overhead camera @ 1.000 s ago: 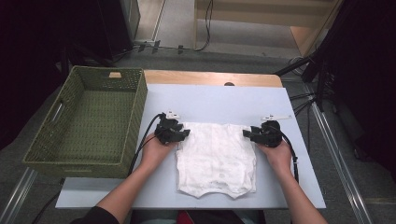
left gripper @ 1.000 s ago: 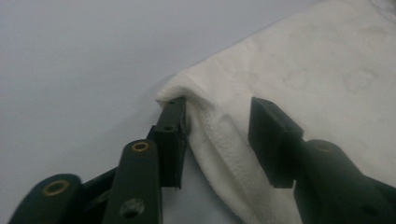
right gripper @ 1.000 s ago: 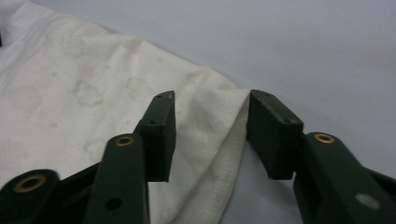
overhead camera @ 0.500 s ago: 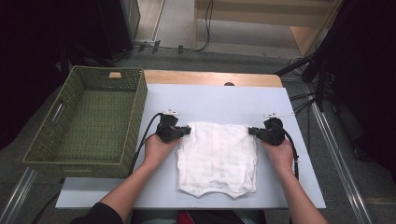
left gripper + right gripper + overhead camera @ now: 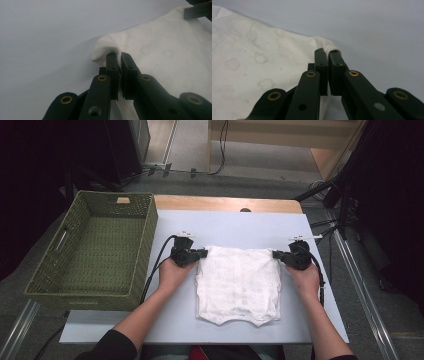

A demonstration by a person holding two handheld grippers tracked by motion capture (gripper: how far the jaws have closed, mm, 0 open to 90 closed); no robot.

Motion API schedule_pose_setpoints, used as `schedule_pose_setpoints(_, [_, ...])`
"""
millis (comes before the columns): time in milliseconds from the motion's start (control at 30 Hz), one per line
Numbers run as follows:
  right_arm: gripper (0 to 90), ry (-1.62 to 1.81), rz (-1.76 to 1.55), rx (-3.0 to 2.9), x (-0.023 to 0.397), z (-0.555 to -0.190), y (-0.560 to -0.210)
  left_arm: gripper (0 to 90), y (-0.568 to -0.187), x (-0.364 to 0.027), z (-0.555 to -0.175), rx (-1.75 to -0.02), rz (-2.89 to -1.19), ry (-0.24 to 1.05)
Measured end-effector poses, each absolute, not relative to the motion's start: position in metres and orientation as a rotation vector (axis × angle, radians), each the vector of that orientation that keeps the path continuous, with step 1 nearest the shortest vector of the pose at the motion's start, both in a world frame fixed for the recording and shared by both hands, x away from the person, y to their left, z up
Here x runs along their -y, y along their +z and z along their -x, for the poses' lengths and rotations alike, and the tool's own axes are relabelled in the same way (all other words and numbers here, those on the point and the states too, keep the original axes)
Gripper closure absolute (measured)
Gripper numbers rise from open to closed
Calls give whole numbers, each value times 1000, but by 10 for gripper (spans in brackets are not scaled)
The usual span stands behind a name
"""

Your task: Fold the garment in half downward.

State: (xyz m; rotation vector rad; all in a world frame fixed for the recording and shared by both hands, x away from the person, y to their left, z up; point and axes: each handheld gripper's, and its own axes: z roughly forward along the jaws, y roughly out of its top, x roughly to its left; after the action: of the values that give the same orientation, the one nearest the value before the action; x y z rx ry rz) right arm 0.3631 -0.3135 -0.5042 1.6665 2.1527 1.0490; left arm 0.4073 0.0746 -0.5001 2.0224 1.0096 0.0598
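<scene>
Left gripper (image 5: 117,56) is pinched tight on the far-left corner of the white patterned garment (image 5: 239,282), w/ a small hump of fabric bunched over the jaw tips. Right gripper (image 5: 327,53) is likewise clamped on the far-right corner, cloth edge folded btwn its pads. In the high view both sit at the garment's top edge, left gripper (image 5: 202,253) and right gripper (image 5: 276,254), far edge stretched flat btwn them. Garment lies mid white table (image 5: 235,222), near edge toward the person.

Judgement: a fold is likely next. To do it well, lift both corners together and level, keep tension even, carry far edge toward near hem, lay it square. Green woven basket (image 5: 92,250) sits left, well apart.
</scene>
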Motion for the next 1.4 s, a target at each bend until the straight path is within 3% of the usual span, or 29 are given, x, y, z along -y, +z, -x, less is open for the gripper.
schedule_pose_setpoints(867, [834, 1080, -1652, -2121, 314, -395, -492, 856, -492, -79, -429, -1041, -1943, 41])
schedule_pose_setpoints(1133, [575, 1134, -1714, -2130, 320, -394, -494, 545, -492, -82, -431, -1053, -1919, 30])
schedule_pose_setpoints(1167, [517, 1133, -1712, -2131, 319, -394, -493, 535, -491, -82, -431, -1055, -1917, 28])
schedule_pose_setpoints(1400, [386, 1154, -1649, -2132, 315, -388, -482, 415, -481, -84, -427, -1044, -1933, 94])
